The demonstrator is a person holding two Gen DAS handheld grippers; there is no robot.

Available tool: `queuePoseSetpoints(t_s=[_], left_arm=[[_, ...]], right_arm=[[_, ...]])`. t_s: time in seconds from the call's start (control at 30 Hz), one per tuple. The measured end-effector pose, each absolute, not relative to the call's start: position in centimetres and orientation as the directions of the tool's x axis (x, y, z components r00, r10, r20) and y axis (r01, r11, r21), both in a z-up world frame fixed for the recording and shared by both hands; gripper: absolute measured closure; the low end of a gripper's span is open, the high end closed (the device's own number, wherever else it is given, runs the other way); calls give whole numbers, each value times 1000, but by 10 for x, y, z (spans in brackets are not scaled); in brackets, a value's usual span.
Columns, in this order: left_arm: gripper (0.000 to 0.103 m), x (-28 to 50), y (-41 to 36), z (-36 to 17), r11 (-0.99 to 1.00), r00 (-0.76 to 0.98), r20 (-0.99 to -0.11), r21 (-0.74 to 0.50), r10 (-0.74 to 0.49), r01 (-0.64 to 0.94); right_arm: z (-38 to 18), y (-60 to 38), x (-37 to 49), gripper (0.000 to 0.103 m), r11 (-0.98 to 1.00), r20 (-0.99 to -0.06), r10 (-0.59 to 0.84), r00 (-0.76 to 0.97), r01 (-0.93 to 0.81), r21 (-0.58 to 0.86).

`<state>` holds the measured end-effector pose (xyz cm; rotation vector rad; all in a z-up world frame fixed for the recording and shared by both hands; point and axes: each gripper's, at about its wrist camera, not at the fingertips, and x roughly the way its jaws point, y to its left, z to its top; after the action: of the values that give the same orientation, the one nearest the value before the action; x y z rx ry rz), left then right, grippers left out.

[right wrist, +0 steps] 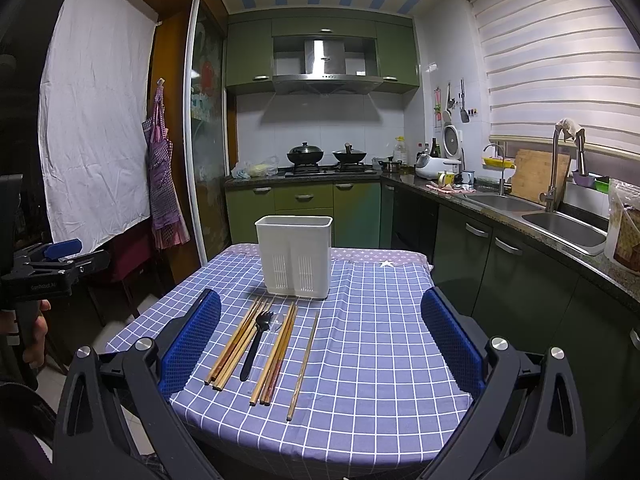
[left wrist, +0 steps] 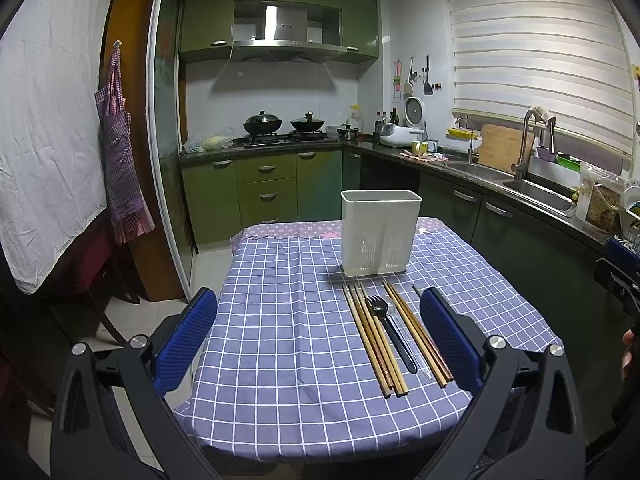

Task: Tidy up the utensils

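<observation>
A white utensil holder (left wrist: 380, 232) (right wrist: 295, 254) stands upright on the table with the blue checked cloth (left wrist: 288, 320) (right wrist: 372, 344). In front of it lie several wooden chopsticks (left wrist: 374, 340) (right wrist: 236, 344), a black fork (left wrist: 390, 330) (right wrist: 256, 344) and a clear plastic utensil (left wrist: 408, 340) (right wrist: 267, 344). One chopstick (right wrist: 304, 364) lies apart to the right. My left gripper (left wrist: 320, 340) is open and empty above the near table edge. My right gripper (right wrist: 320, 340) is open and empty, the utensils lying to its left.
Green kitchen cabinets (right wrist: 356, 216) and a stove with woks (right wrist: 326, 158) stand behind the table. A counter with a double sink (right wrist: 560, 220) runs along the right. A white sheet (left wrist: 44, 140) and an apron (left wrist: 120, 152) hang on the left.
</observation>
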<state>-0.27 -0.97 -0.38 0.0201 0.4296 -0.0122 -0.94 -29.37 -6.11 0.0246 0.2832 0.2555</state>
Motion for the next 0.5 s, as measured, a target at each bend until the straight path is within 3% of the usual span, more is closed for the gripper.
queuePoseSetpoints(t_s=[0.5], left_arm=[[6,-2,-10,-9,1000,908,-419,14,-9,16]], right_arm=[[-62,-293,-9,4,967,-275,254,927,-247,60]])
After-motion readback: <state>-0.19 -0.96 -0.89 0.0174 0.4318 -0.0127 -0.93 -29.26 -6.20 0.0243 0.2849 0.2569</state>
